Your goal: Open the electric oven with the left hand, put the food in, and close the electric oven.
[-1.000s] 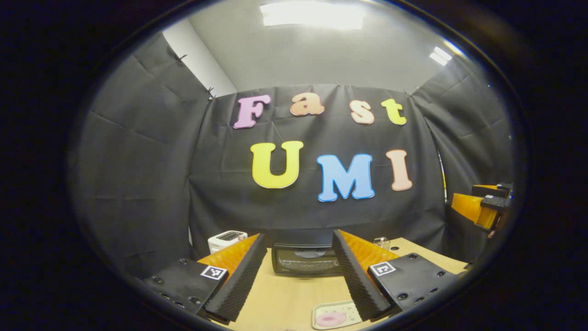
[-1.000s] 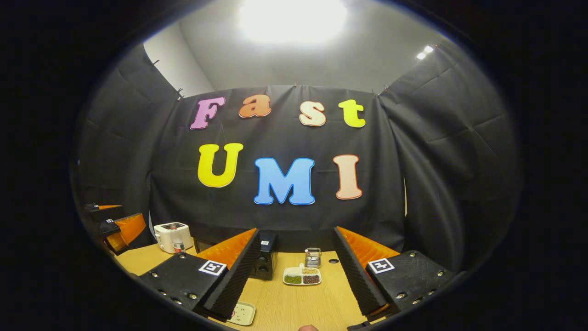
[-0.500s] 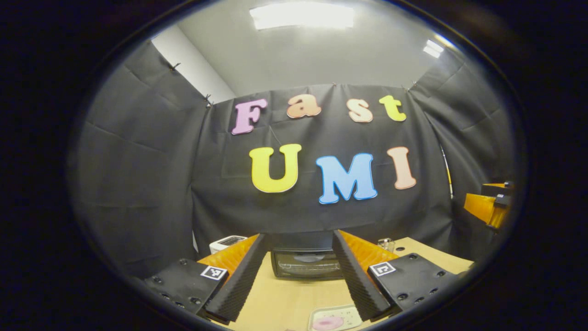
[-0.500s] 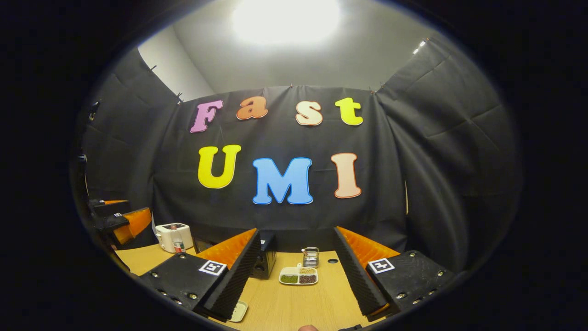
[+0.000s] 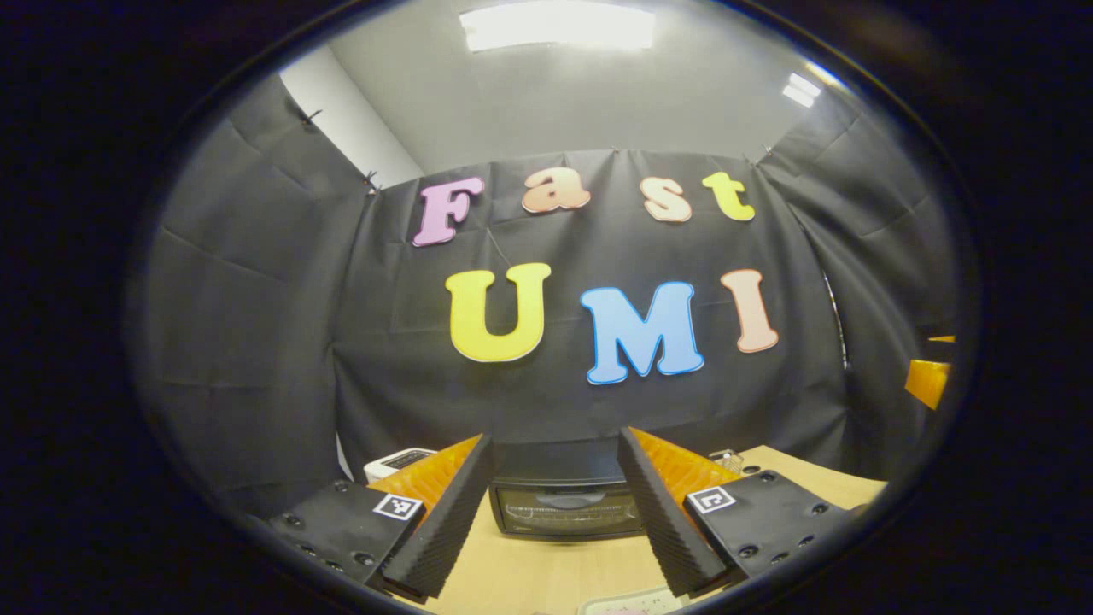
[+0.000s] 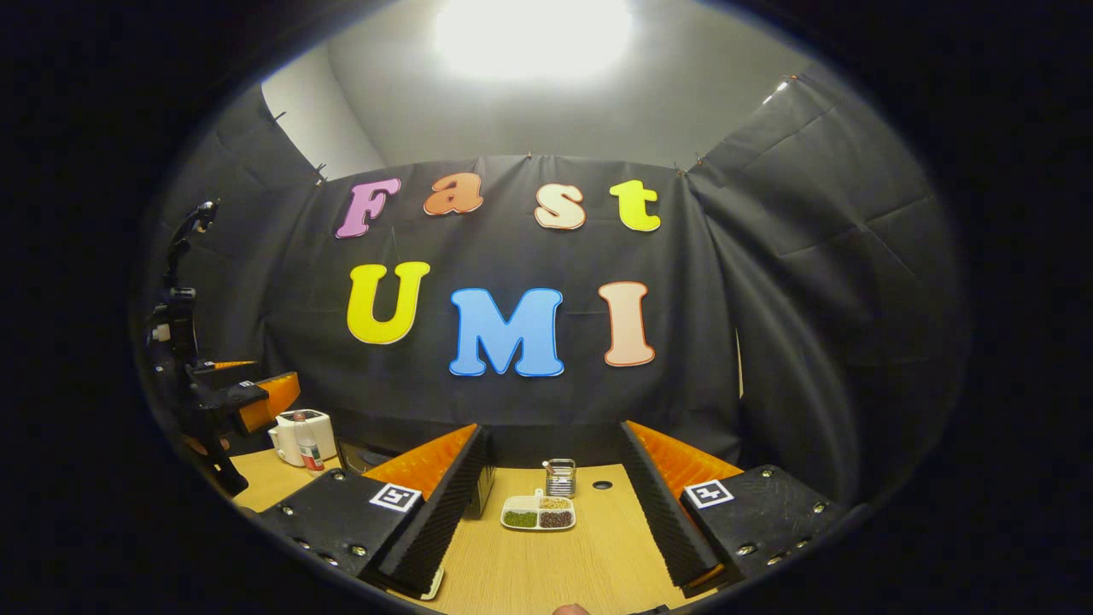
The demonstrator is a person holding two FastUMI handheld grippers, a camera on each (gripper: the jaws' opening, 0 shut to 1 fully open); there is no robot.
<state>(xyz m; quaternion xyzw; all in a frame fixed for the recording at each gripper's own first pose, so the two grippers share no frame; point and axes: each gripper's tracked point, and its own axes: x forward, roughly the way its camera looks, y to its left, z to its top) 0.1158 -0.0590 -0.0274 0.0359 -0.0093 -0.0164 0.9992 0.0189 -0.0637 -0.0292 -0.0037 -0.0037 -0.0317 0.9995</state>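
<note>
The left gripper is wide open and holds nothing, with the oven shut at the bottom middle of its view. The right gripper is wide open too. The left one might miss the door and bump the oven, because it is not touching it yet.

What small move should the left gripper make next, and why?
Probably move the left gripper forward toward the oven. Its door looks closed, the oven sits framed between the open fingers across bare table, and nothing is held yet.
</note>
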